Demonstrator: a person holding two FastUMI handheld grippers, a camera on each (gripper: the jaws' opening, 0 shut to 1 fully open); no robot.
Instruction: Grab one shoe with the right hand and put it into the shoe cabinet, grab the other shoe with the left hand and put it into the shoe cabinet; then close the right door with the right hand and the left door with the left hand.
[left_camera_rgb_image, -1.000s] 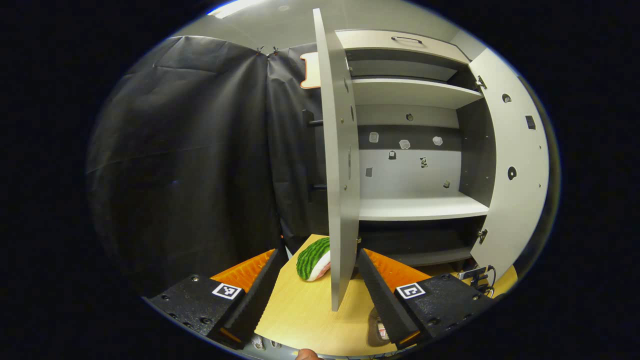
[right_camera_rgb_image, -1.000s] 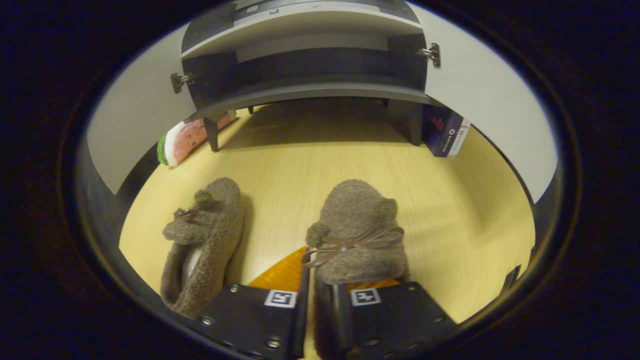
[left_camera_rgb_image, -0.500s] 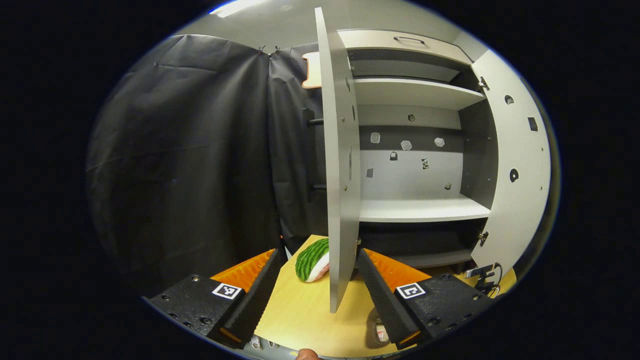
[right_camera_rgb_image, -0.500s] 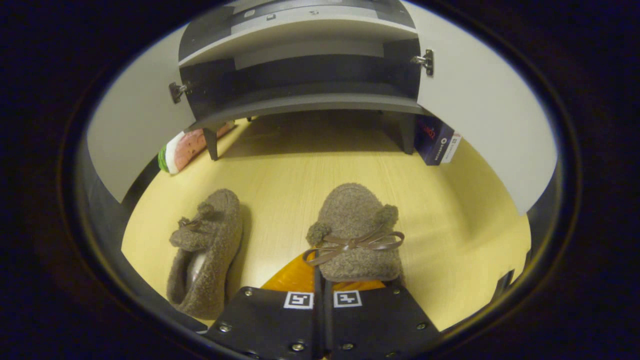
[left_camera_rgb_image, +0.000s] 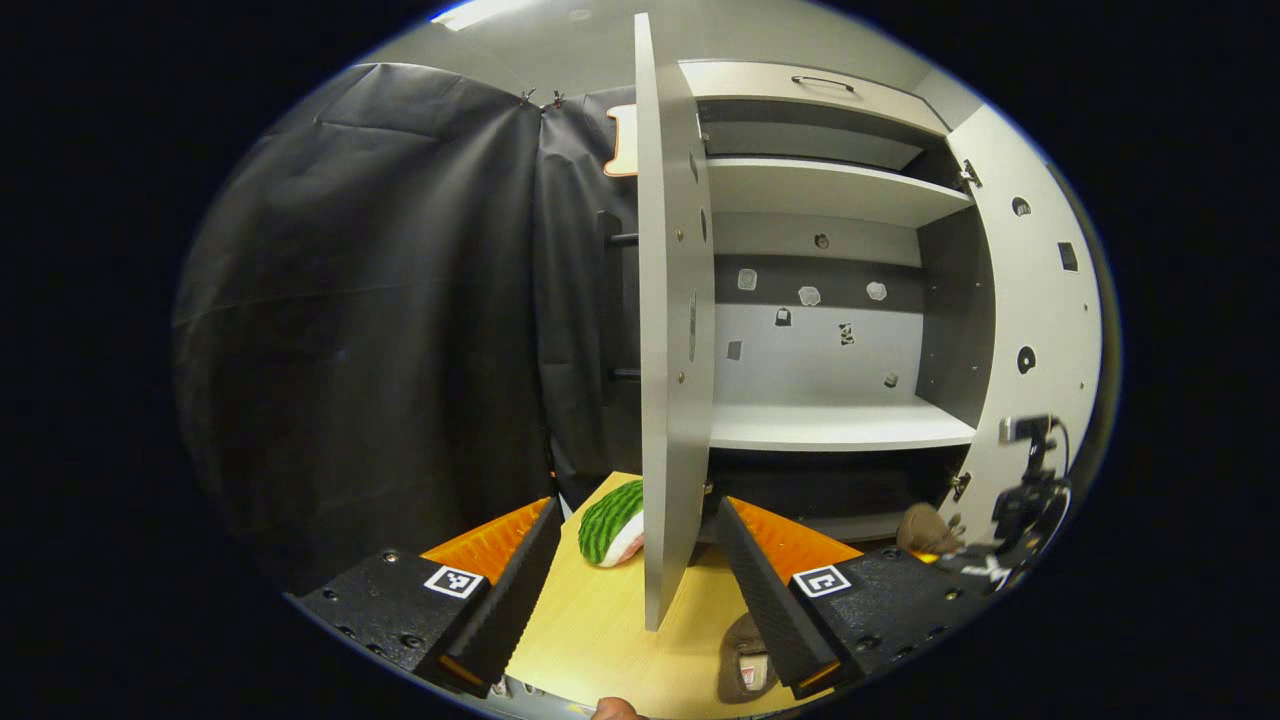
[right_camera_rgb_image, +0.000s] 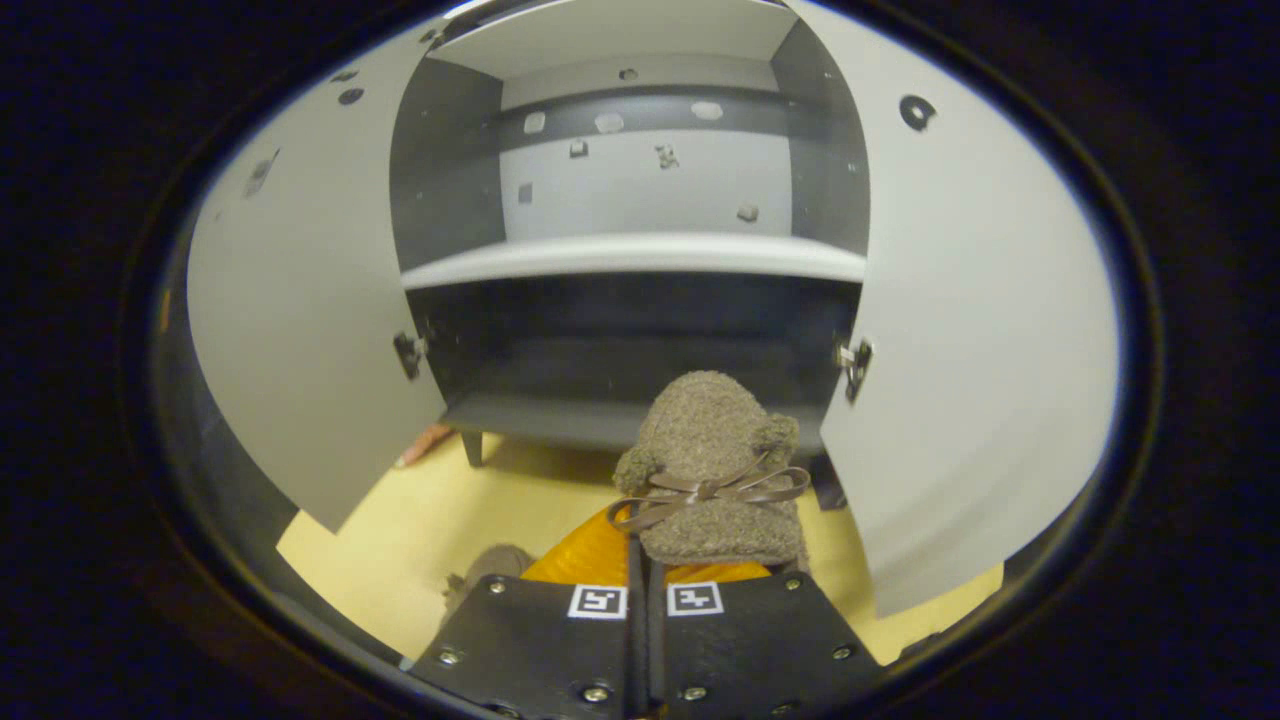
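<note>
My right gripper (right_camera_rgb_image: 640, 560) is shut on the heel end of a brown fuzzy slipper (right_camera_rgb_image: 712, 470) with a ribbon bow. It holds the slipper off the floor, in front of the open shoe cabinet's dark bottom compartment (right_camera_rgb_image: 630, 350). The second slipper (right_camera_rgb_image: 487, 568) lies on the floor below, partly hidden by the gripper body. In the left gripper view my left gripper (left_camera_rgb_image: 637, 510) is open with nothing between its fingers. The cabinet's left door (left_camera_rgb_image: 668, 350) stands edge-on ahead of it, the second slipper (left_camera_rgb_image: 745, 655) lies by its right finger, and the held slipper (left_camera_rgb_image: 925, 528) hangs at the right.
Both cabinet doors (right_camera_rgb_image: 300, 320) (right_camera_rgb_image: 980, 330) stand wide open, flanking the opening. A pale shelf (left_camera_rgb_image: 840, 425) spans the cabinet above the bottom compartment. A watermelon-patterned cushion (left_camera_rgb_image: 612, 510) lies on the wooden floor (left_camera_rgb_image: 600, 630) left of the cabinet. Black cloth hangs at the left.
The right gripper closed fully on the slipper, then lifted it off the floor and tilted up toward the cabinet opening. The left gripper barely moved and stayed open.
</note>
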